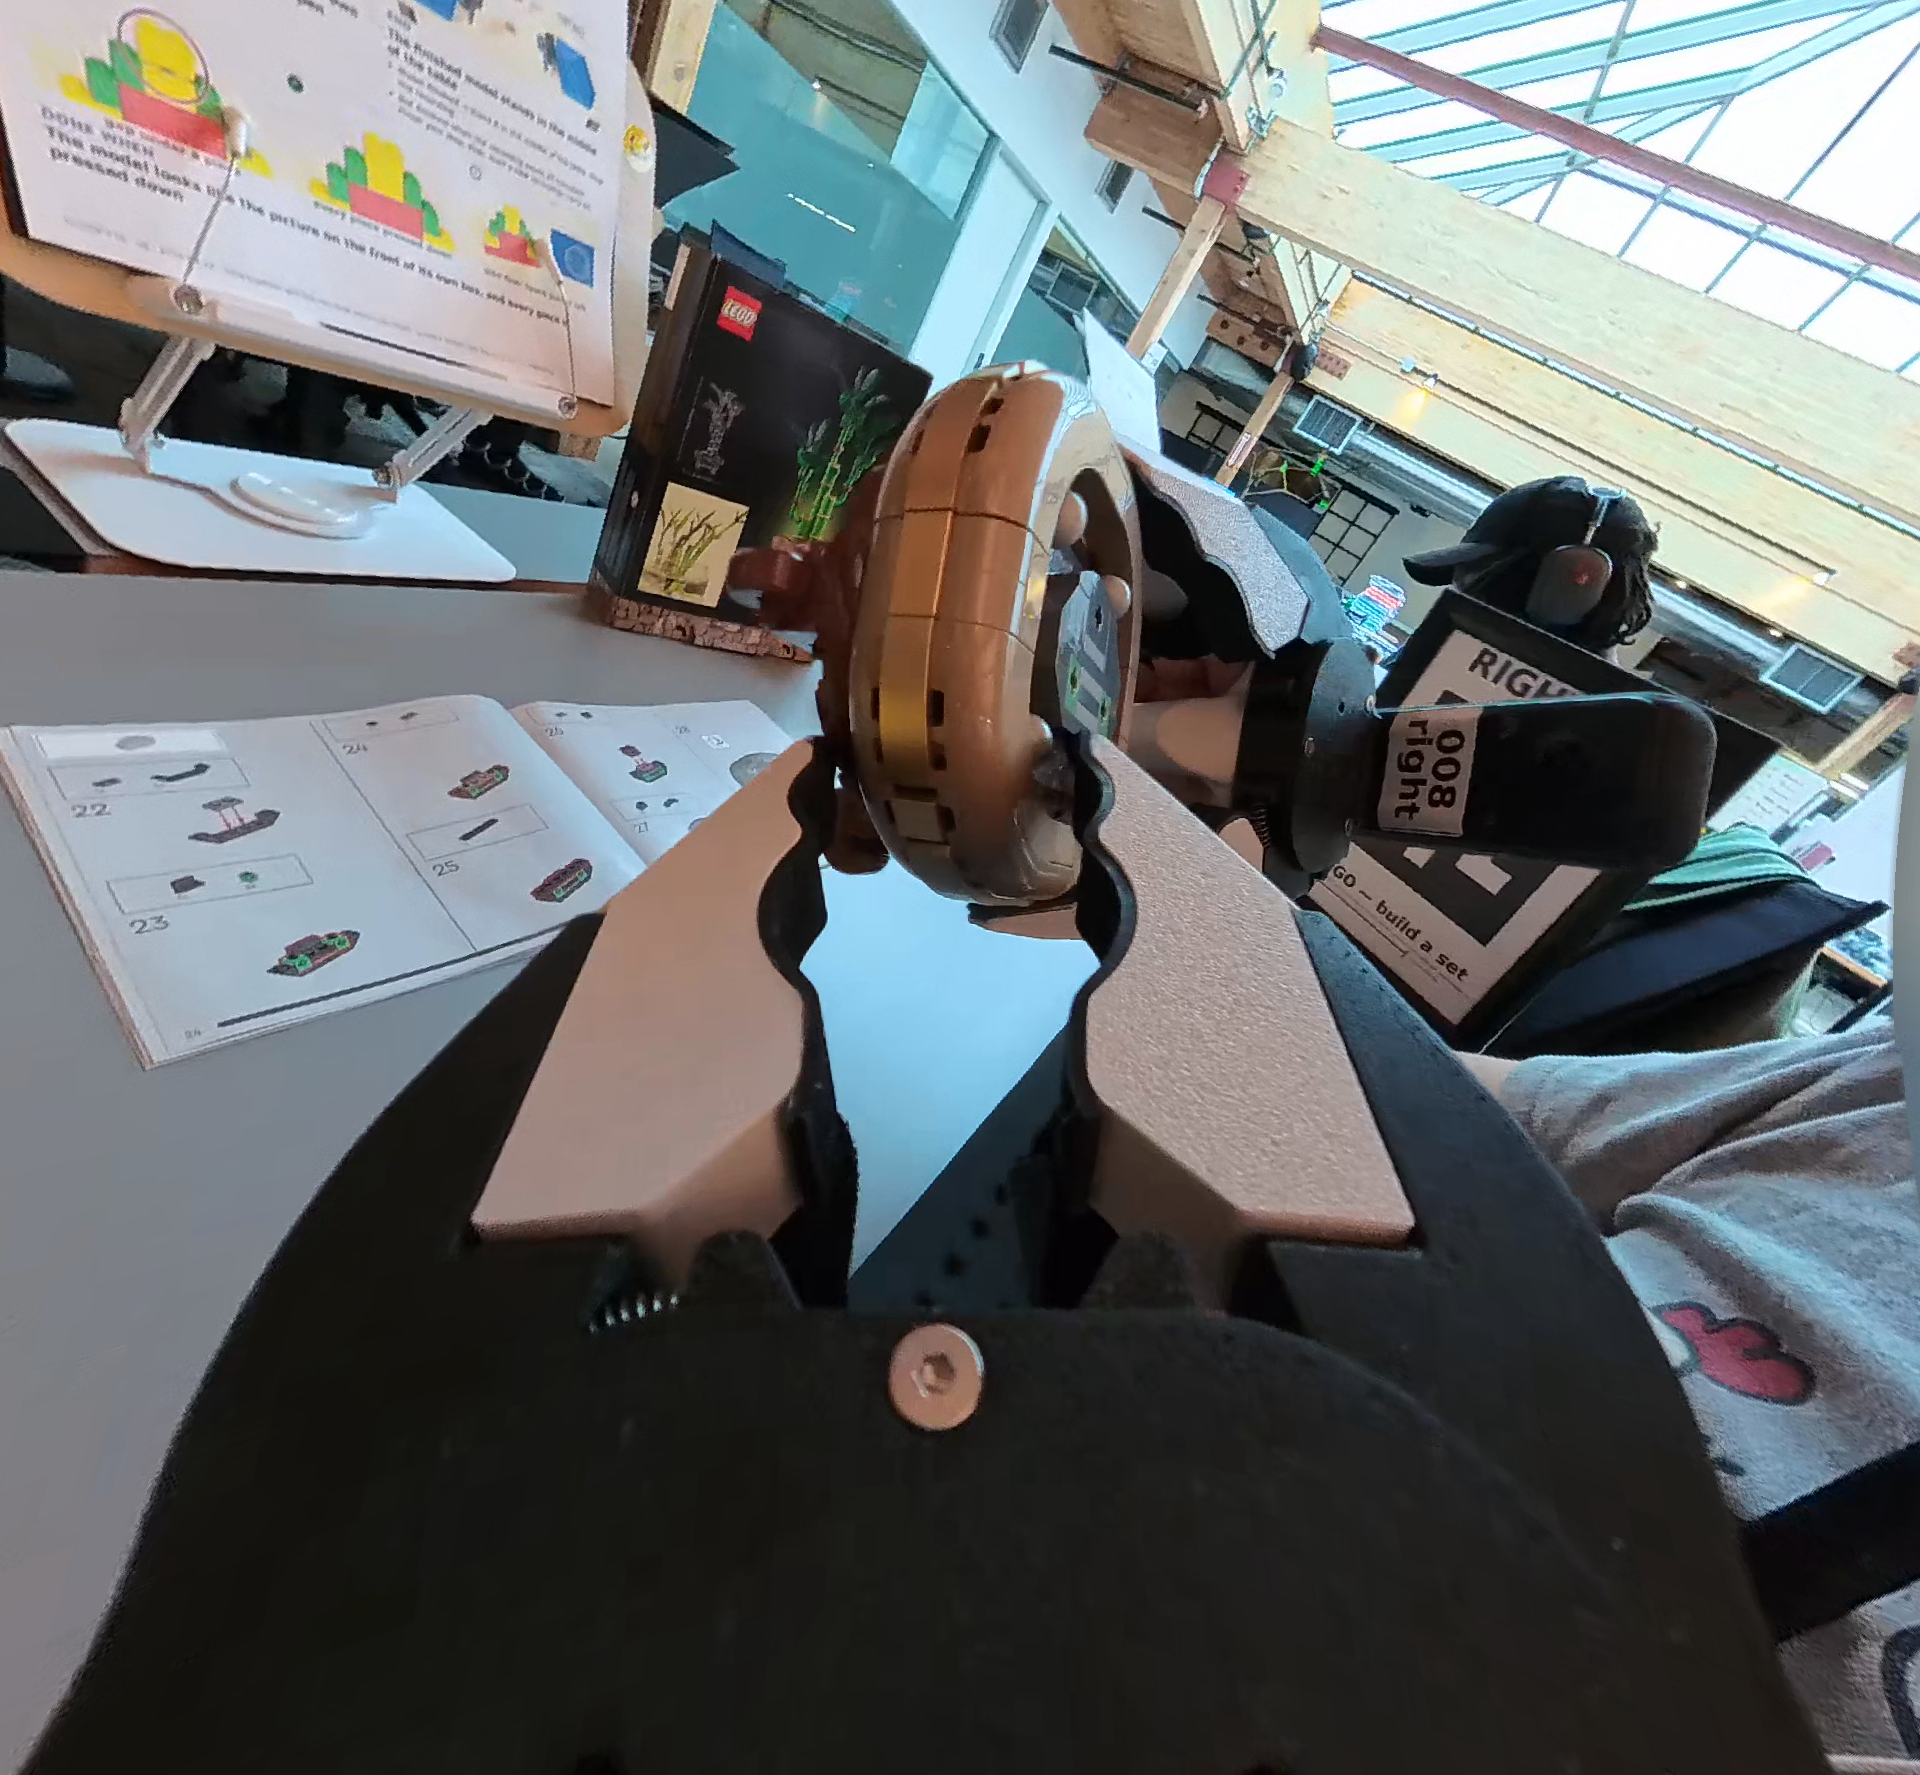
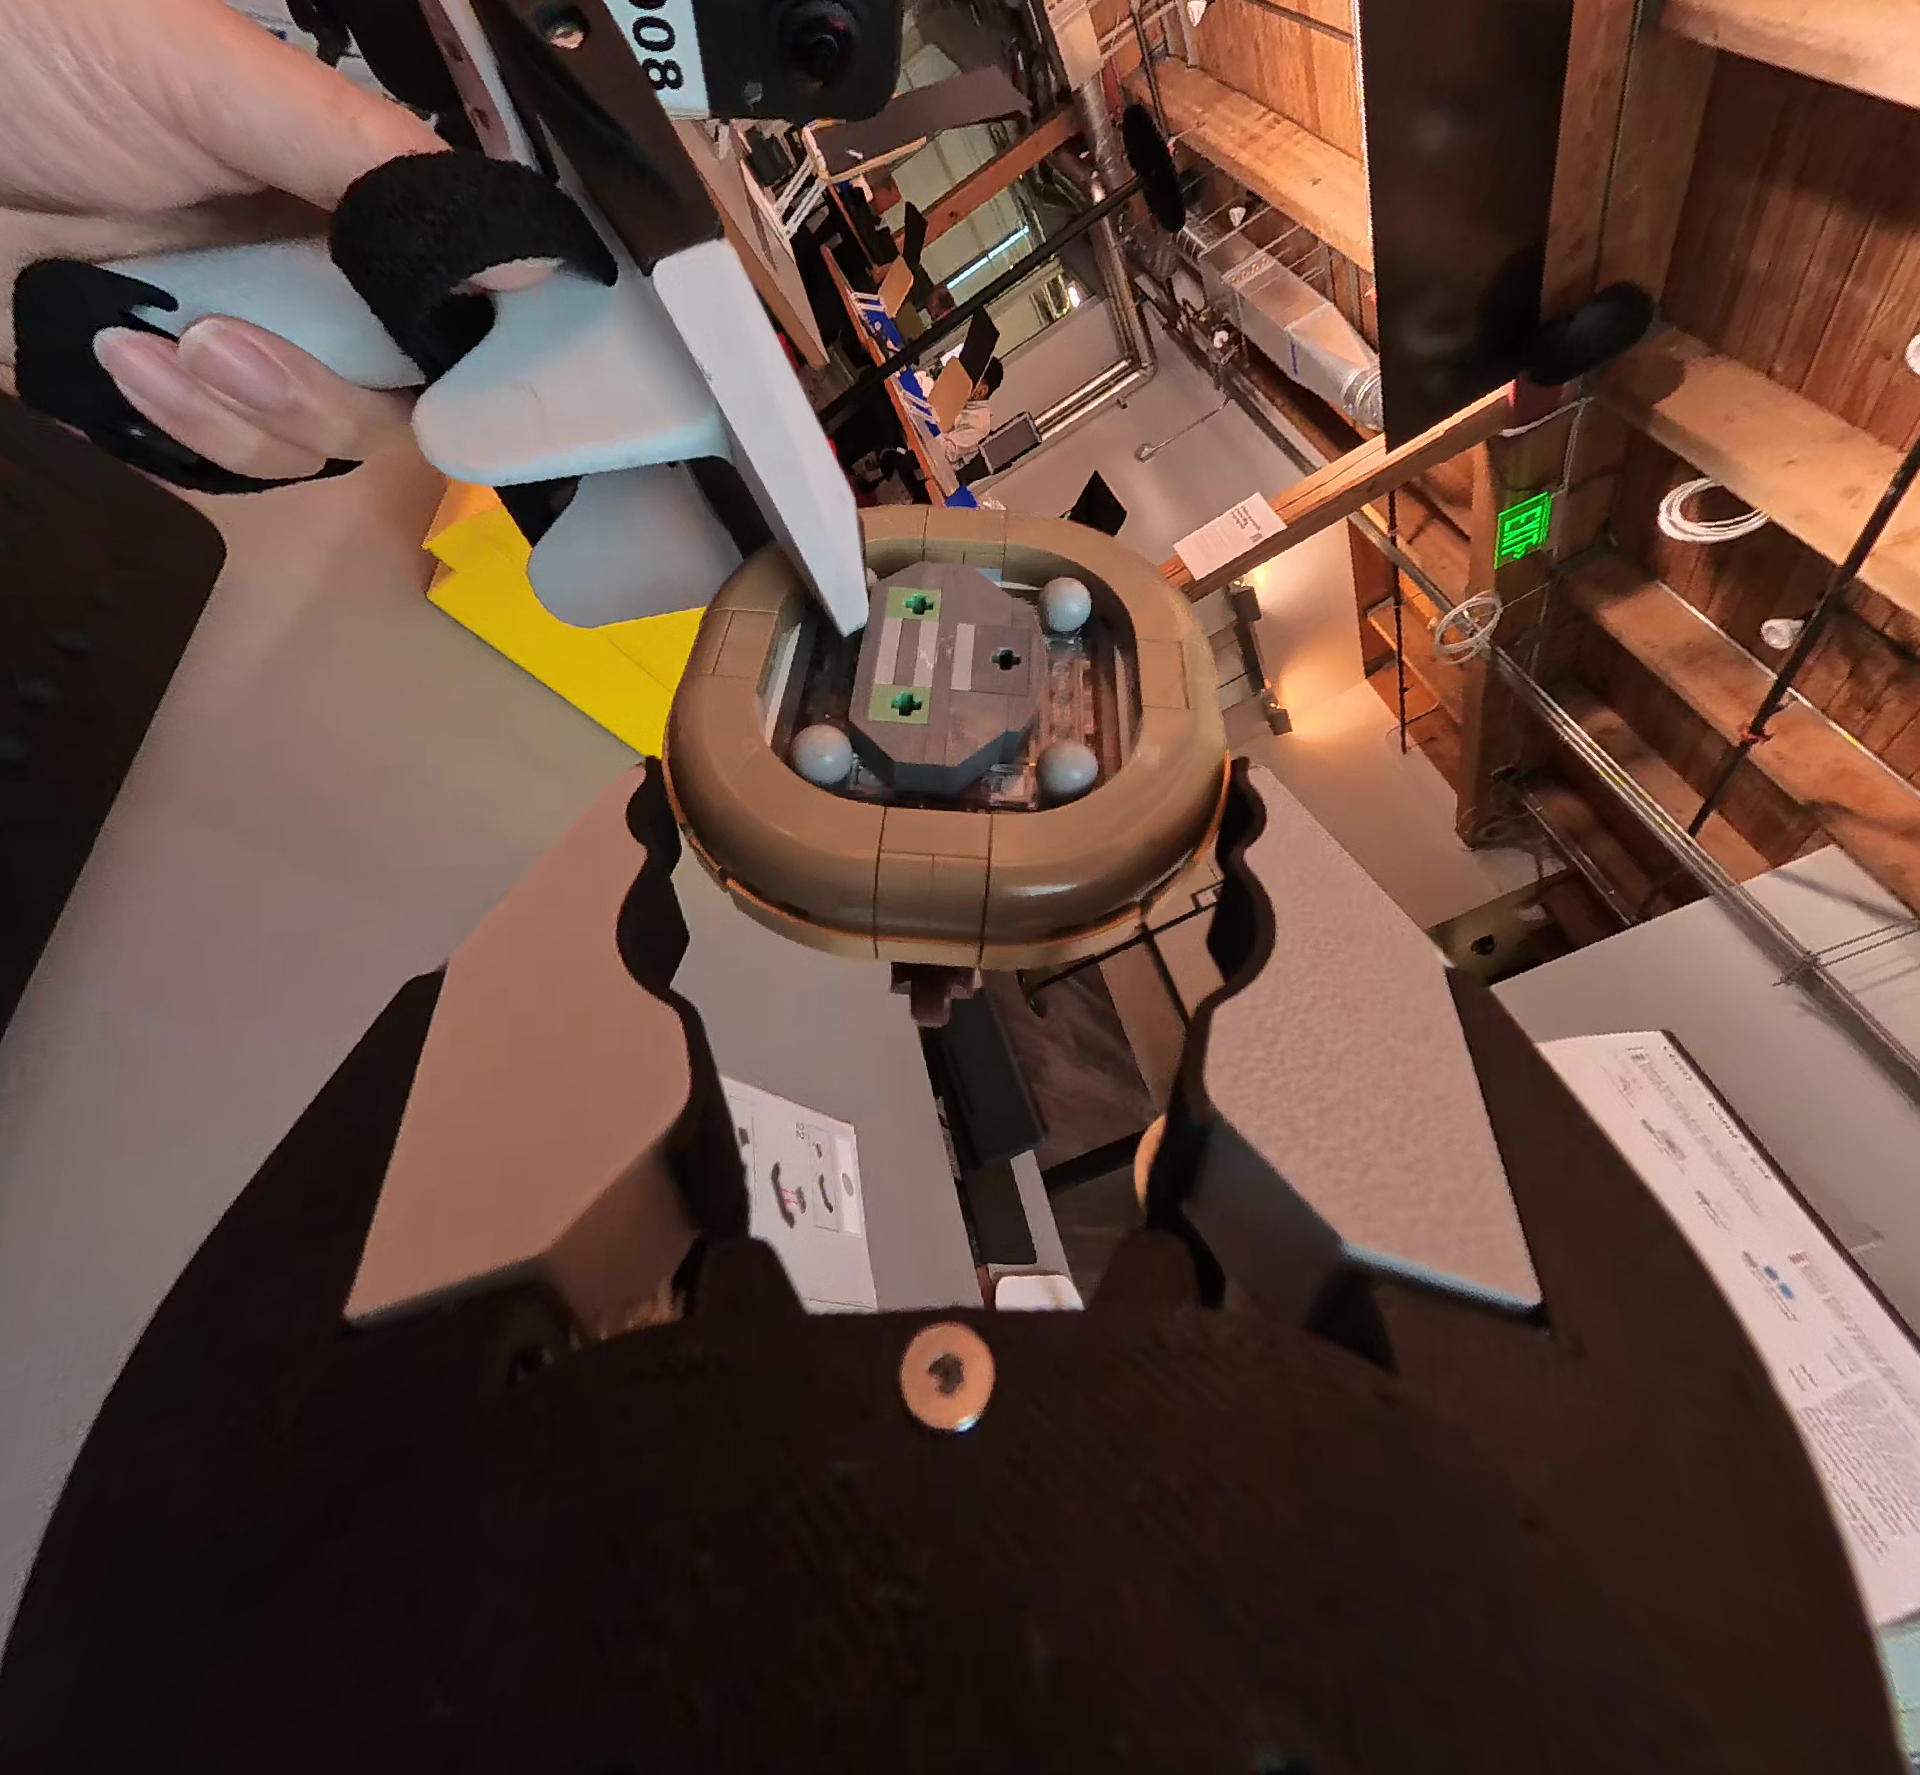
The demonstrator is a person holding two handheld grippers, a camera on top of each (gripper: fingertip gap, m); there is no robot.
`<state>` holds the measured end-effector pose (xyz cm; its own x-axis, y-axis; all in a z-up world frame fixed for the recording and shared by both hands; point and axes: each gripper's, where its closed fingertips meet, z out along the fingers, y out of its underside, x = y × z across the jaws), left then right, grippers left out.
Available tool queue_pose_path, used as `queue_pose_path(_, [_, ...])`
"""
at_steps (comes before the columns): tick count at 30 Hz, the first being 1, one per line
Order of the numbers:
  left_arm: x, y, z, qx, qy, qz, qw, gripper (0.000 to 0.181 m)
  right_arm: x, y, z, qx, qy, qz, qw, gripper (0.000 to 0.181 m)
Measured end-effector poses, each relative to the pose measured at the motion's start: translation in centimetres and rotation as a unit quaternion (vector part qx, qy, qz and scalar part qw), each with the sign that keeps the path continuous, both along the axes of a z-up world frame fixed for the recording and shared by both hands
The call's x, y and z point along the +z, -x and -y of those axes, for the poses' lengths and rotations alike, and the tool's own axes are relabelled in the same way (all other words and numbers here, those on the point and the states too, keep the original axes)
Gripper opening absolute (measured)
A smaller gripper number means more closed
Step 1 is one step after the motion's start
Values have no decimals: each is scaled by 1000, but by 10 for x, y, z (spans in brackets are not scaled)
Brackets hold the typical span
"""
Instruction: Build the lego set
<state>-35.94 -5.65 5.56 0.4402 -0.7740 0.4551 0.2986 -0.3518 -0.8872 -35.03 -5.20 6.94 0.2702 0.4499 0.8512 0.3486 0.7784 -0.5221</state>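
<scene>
A tan, rounded lego pot point(image 1: 956, 603) is held off the table, tipped on its side. My left gripper point(image 1: 961, 769) is shut on its wall, one finger outside and one inside. In the right wrist view the pot point(image 2: 935, 873) shows its open top with a grey brick insert point(image 2: 945, 686) and three grey balls around it. My right gripper point(image 2: 945, 790) is shut on the pot, its fingertips against both outer sides. One white finger of the left gripper point(image 2: 790, 437) reaches into the pot beside the insert. The right gripper's body point(image 1: 1455, 780) shows behind the pot.
An open instruction booklet point(image 1: 343, 842) lies on the grey table point(image 1: 208, 1310). The lego box point(image 1: 748, 458) stands behind it, beside a sheet on a white stand point(image 1: 312, 94). A yellow cardboard piece point(image 2: 561, 624) lies below the pot. A person point(image 1: 1558, 541) sits beyond a black-and-white sign card point(image 1: 1455, 946). My two grippers' fingertips are within a few centimetres of each other.
</scene>
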Motion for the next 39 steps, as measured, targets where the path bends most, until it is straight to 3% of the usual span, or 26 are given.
queue_pose_path(8, [13,-2,9,-11,9,19,1000,47,12,0,8,17,21,-9,1000,103])
queue_pose_path(10, [18,-5,13,-27,13,33,999,64,13,0,8,11,11,-6,1000,103])
queue_pose_path(12, [18,-7,13,-29,18,32,999,69,14,1,10,11,6,-6,1000,103])
queue_pose_path(39, [30,-16,31,-35,-23,14,999,72,26,-10,21,48,13,-32,998,103])
